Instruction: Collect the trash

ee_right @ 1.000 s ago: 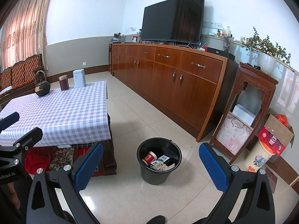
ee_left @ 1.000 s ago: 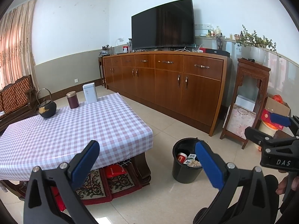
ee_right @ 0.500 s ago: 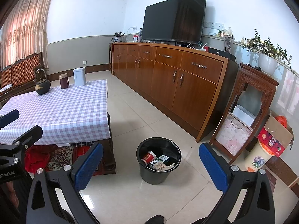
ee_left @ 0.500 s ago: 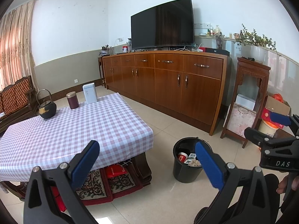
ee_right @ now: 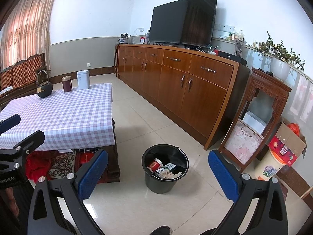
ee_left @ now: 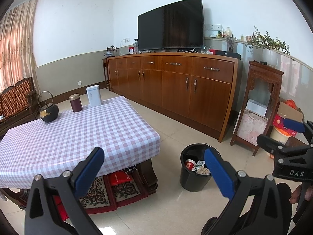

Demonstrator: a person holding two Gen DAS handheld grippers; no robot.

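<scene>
While the left blue-padded black gripper and the right blue-padded black gripper both gape wide and hold nothing, the round black plastic bucket stands at lower centre of the right wrist view. A red paper cup, a small carton and crumpled paper lie inside it.

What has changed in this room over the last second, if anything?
Almost nothing. Both pairs of tongs, left and right, are open and empty as before, with only a slight drift of the views. The black bucket still holds the red cup, carton and crumpled paper; the kettle and tins have not moved.
</scene>
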